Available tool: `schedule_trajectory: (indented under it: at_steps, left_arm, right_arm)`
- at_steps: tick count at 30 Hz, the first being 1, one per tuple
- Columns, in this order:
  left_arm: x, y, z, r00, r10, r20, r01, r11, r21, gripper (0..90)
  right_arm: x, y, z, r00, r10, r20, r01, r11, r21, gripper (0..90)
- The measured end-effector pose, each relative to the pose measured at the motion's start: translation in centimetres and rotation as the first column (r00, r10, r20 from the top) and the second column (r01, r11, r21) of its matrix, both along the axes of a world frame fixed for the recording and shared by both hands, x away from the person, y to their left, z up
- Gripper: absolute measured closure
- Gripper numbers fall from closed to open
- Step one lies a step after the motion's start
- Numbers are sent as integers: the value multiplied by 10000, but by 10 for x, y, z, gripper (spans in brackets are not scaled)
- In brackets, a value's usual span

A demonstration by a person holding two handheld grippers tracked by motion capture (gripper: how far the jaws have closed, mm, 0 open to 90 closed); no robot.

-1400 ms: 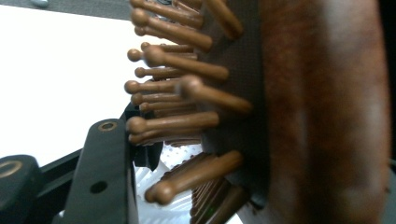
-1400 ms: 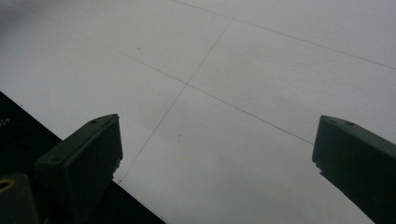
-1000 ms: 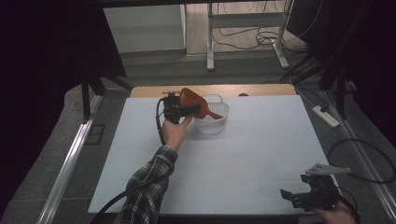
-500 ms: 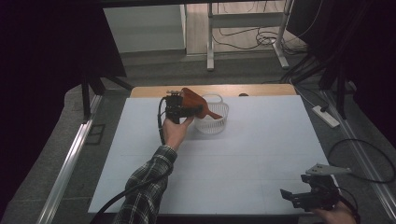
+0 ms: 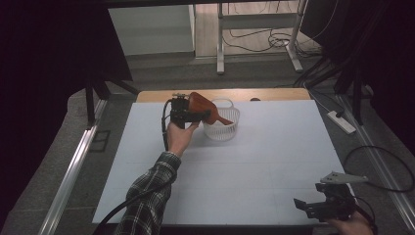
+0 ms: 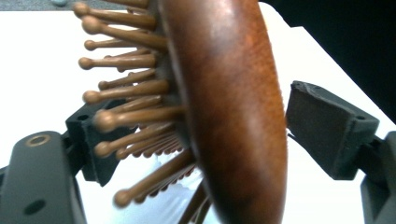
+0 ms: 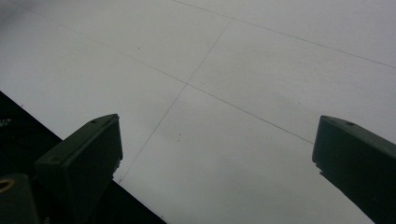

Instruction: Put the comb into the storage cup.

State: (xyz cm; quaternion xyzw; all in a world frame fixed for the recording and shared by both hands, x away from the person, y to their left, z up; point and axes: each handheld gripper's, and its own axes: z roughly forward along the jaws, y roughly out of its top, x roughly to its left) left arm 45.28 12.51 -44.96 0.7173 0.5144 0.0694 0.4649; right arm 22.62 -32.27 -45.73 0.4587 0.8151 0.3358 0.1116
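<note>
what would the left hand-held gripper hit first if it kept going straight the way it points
Probably the wooden hairbrush between its open jaws, then the white basket just beyond. Depth is hard to judge.

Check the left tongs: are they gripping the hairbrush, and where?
No grip now: the wooden hairbrush head sits between the left tongs, whose jaws have just been opening, pads apart from it.

Plaid sleeve (image 5: 147,205), black tongs (image 5: 183,111), thick dark pads, trailing black cable (image 5: 164,128)
</note>
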Motion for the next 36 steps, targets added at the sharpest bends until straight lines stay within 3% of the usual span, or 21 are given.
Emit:
schedule_trajectory:
  at_steps: [5, 15, 28, 36]
  left_arm:
    - [-2, 5, 2, 9998, -168, 86, 169, 9998, -68, 145]
    - [-6, 8, 7, 9985, -501, 222, 491, 9978, 438, 81]
    - [-14, 12, 5, 9927, -1123, 431, 1060, 9861, 1276, 35]
    - [-19, 15, 4, 9911, -1206, 558, 1114, 9831, 1449, 15]
  right_arm:
    - [0, 0, 0, 10000, 0, -29, 0, 10000, -19, 17]
    - [0, 0, 0, 10000, 4, -1, -4, 10000, 16, 17]
    - [0, 0, 0, 10000, 21, 4, -21, 10000, 18, 0]
    - [0, -1, 0, 10000, 17, 26, -17, 9999, 101, 0]
